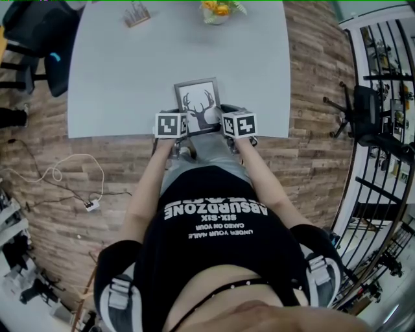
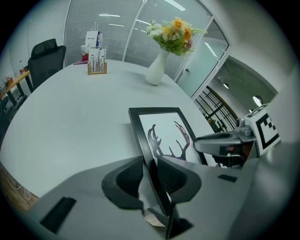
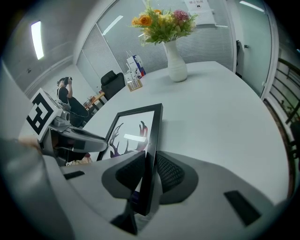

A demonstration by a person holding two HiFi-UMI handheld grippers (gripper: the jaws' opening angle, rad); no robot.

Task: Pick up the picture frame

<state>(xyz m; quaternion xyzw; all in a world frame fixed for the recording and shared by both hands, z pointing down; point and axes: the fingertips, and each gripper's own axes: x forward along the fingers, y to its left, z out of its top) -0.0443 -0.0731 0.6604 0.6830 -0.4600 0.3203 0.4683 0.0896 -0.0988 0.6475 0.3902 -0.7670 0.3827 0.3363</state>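
A black picture frame (image 1: 198, 104) with a deer-antler silhouette stands at the near edge of the pale table (image 1: 130, 71). My left gripper (image 1: 184, 126) is shut on the frame's left side rail (image 2: 151, 161), its ribbed pads pressing both faces. My right gripper (image 1: 222, 125) is shut on the right side rail (image 3: 151, 154) in the same way. In the left gripper view the antler picture (image 2: 168, 138) faces up and the right gripper (image 2: 225, 140) shows beyond it. The left gripper (image 3: 70, 136) appears across the frame in the right gripper view.
A white vase of flowers (image 1: 217, 10) and a small wooden holder (image 1: 136, 14) stand at the table's far side. Office chairs (image 1: 35, 45) sit at the left. A cable and power strip (image 1: 91, 204) lie on the wooden floor. A black railing (image 1: 382, 130) runs along the right.
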